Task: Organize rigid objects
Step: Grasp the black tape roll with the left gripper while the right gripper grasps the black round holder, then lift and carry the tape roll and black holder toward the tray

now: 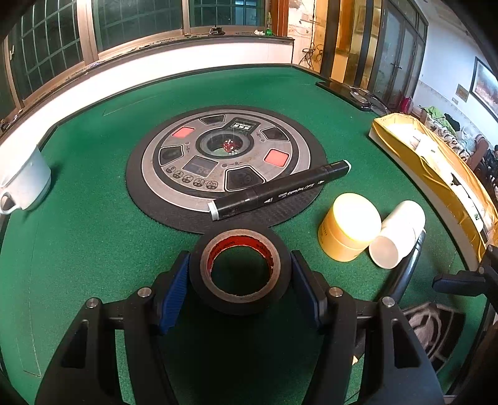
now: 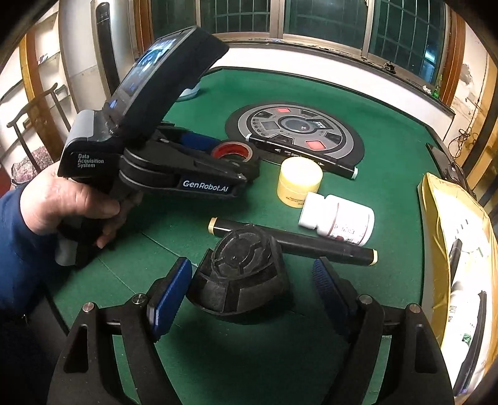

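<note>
Black tape roll (image 1: 239, 271) between left tool (image 1: 239, 282) pads

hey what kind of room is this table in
Probably a home game room: the green felt table is an automatic mahjong table, with a round control panel holding dice at its centre. Wood-framed windows run behind it.

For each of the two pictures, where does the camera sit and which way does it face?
Left wrist: on the left claw, facing down across the green table; its pads grip the black tape roll.
Right wrist: on the right claw, facing down; open pads flank a black domed part; the left hand shows.
Shared: tape roll, yellow jar, white bottle.
</note>
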A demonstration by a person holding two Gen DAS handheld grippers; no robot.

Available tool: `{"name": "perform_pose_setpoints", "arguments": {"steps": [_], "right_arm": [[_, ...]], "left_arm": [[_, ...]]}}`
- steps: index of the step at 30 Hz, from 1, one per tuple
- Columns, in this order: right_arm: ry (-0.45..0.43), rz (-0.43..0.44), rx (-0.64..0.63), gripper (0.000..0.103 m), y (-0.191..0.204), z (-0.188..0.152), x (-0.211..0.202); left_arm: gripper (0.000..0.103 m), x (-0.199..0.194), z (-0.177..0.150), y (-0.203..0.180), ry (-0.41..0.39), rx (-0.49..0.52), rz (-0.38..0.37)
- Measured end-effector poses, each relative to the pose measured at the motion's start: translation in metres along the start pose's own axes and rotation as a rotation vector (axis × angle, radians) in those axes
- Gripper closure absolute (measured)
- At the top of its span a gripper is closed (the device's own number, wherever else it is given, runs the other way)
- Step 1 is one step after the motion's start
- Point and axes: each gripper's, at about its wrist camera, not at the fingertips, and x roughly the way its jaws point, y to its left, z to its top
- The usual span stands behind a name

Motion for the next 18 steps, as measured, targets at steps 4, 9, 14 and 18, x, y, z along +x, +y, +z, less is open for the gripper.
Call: {"name": "perform_pose_setpoints", "arguments": {"steps": [4,9,14,18], "right_arm": [[0.000,-0.049,-0.008,0.027,0.002,-0.003,-0.003],[0.007,-0.041,0.007,0.027,-0.004,-0.003,0.000],[0.032,-0.029,0.034,0.033,-0.009,-0.004,0.007],[0.051,-0.026,0.076,0.043,-0.010,-0.007,0.008]], "left_arm": [[0.041,0.000,0.000,0.000,0.000,0.000,0.001],[0.041,0.000,0.000,0.000,0.000,0.000,0.002],[0.042,0.000,0.000,0.000,-0.001,0.000,0.001],[0.042,-0.004,0.000,0.004,-0.022,-0.029,-0.031]]}}
